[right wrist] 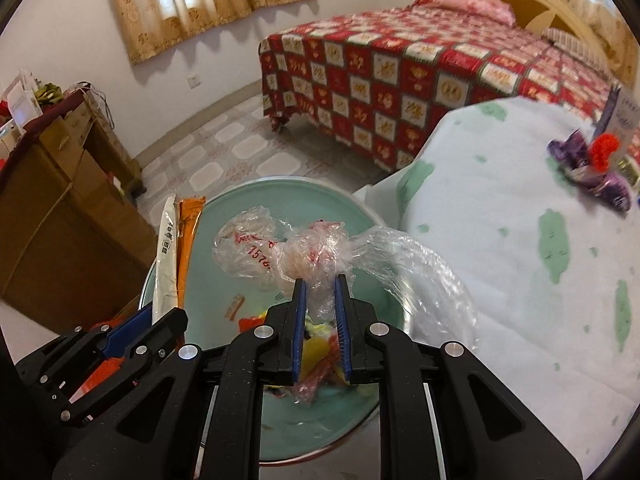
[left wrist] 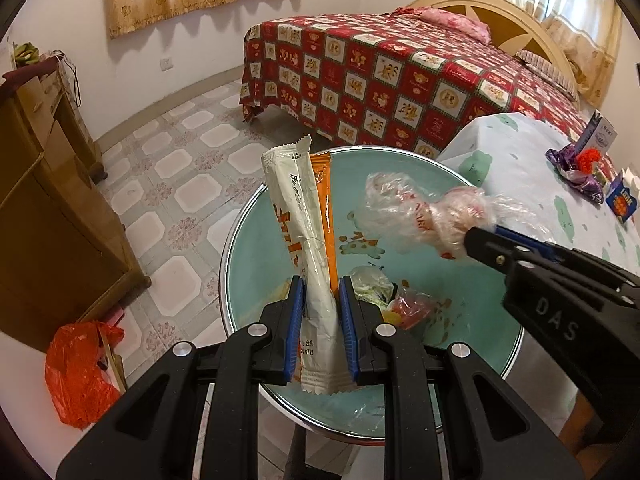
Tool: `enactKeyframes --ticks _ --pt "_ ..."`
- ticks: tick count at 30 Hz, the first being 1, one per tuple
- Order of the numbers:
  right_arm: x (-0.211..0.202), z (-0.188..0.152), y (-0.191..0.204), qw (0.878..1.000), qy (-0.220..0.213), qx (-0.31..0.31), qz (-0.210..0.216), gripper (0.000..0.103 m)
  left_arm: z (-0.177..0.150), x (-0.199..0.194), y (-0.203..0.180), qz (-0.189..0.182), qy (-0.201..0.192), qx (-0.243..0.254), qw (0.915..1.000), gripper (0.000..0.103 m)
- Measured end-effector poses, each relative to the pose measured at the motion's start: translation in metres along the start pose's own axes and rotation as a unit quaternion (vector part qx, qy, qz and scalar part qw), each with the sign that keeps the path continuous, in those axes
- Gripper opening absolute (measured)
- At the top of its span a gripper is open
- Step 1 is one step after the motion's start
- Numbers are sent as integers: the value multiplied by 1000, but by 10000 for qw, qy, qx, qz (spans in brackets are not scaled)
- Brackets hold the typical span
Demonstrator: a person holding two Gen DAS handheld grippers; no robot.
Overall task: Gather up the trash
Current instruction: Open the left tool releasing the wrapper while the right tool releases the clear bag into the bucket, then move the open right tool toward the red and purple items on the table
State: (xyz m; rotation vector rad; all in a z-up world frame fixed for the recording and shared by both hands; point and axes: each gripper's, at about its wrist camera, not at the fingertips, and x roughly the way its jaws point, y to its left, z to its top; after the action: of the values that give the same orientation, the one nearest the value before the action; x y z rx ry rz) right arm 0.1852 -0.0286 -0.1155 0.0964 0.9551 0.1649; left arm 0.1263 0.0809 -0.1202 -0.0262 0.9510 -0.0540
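Observation:
My left gripper [left wrist: 320,284] is shut on two long sachet wrappers, a white one [left wrist: 302,232] and an orange one [left wrist: 325,216], held upright over a teal basin [left wrist: 472,328]. My right gripper [right wrist: 319,280] is shut on a crumpled clear plastic bag [right wrist: 280,252] with red print, held over the same basin [right wrist: 352,216]. The bag also shows in the left wrist view [left wrist: 420,212]. Several small wrappers [left wrist: 400,300] lie in the basin's bottom. The left gripper and its wrappers [right wrist: 170,256] show at the left of the right wrist view.
A table with a white and green cloth [left wrist: 520,160] stands to the right and bears a purple wrapper [left wrist: 576,168], a red pompom [left wrist: 586,158] and small boxes [left wrist: 622,200]. A bed [left wrist: 400,80] is behind. A brown cabinet [left wrist: 48,216] and an orange bag [left wrist: 80,372] are at left.

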Motion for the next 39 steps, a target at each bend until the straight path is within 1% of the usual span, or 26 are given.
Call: enactKeyframes --ticks 1,4,8,18,23,25,26,28,29,35,37,39 --pt "0 1 0 10000 11 1 1 16 0 0 0 6 6 -4 10000 19" --pt "3 1 -1 9997 88 9 214 21 0 0 0 10 0 -2 10000 19" --pt "-4 2 0 9997 -52 -26 255 23 1 -1 1 16 -13 0 10000 19" --pt "-28 -5 -3 9993 -368 48 -2 24 0 -1 -4 87 -35 148 9998 19" --pt "-36 -6 -12 9990 -415 156 -82 24 -1 1 -7 117 16 253 9996 24" --pt "-39 -6 -14 9989 -428 173 -96 24 -1 1 -9 106 10 284 9995 27" --pt "-41 -7 -14 9988 -436 177 -105 24 -1 0 -10 126 0 294 9995 30" --pt "-44 -7 -16 9986 -469 198 -128 24 -1 -1 -10 184 -23 296 9994 51" --pt "-47 -8 -17 9984 -503 222 -148 24 -1 -2 -10 242 -45 274 9993 54" --pt "-55 -11 -23 9975 -580 339 -224 24 0 -4 -6 331 -111 204 9992 56" --pt "-59 -12 -25 9970 -618 389 -255 24 0 -6 -7 386 -161 211 9989 63" --pt "-63 -15 -28 9965 -651 438 -291 25 1 -8 -6 425 -220 194 9987 66"
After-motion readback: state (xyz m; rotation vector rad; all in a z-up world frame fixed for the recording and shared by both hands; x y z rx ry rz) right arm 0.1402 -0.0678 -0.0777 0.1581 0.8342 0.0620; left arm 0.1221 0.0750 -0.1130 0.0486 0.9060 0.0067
